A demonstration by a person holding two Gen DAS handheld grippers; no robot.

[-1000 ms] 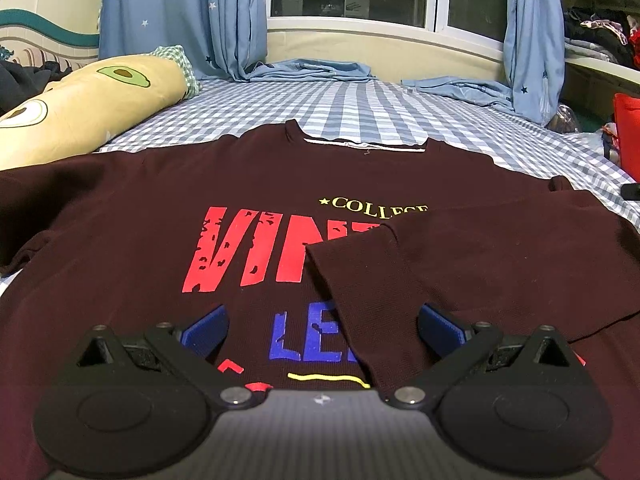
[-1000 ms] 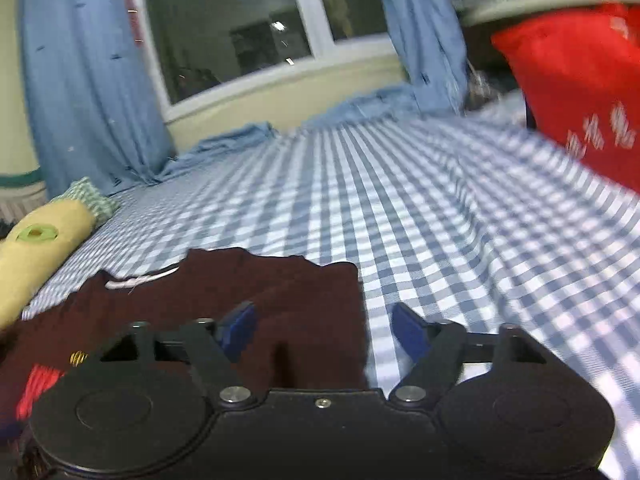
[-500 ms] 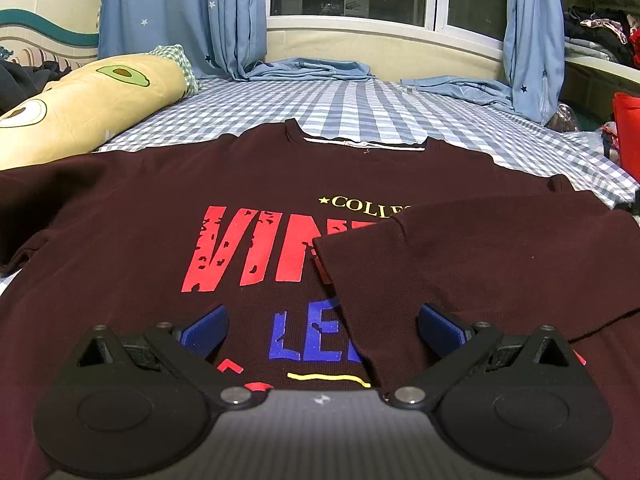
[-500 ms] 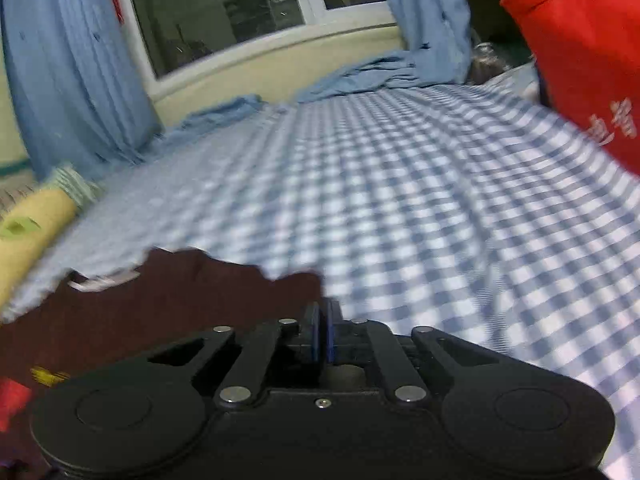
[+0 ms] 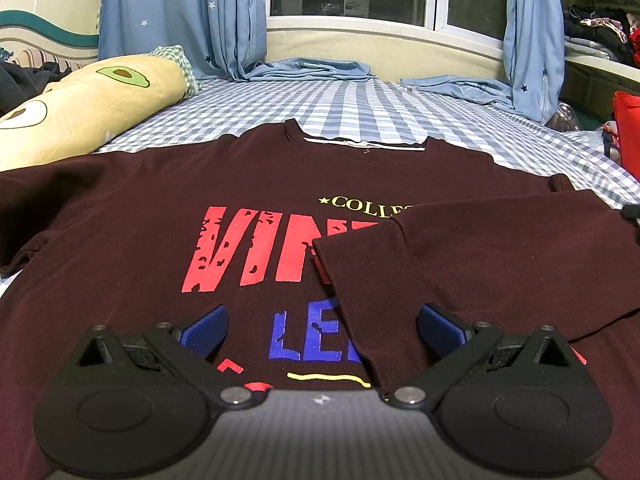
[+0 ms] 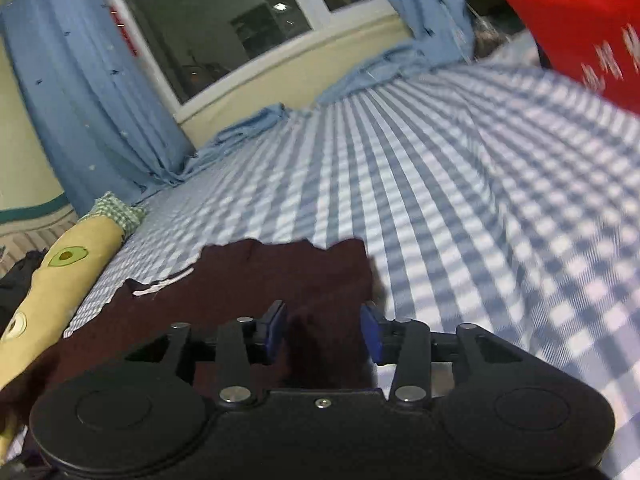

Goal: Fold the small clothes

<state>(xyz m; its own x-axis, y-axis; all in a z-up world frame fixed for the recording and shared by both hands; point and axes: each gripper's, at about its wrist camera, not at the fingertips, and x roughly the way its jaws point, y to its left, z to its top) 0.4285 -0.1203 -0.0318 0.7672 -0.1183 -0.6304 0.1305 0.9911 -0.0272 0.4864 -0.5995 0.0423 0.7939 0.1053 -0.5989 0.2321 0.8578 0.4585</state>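
A maroon sweatshirt with red, blue and yellow lettering lies flat, front up, on the checked bed sheet. Its right sleeve is folded across the chest and covers part of the print. My left gripper hovers open over the lower chest, with the sleeve's cuff end between its blue pads but untouched. In the right wrist view the sweatshirt's shoulder edge lies at the sheet's border. My right gripper is opening, and a raised fold of maroon cloth stands between its parted pads, which do not press it.
A long yellow avocado-print pillow lies along the left side of the bed. Folded blue clothes and blue curtains line the window wall. A red bag stands off the right edge. Bare checked sheet stretches to the right.
The right gripper closed fully half a second ago and has since parted its jaws over the shirt's edge. The folded sleeve shifted slightly. The left gripper kept still.
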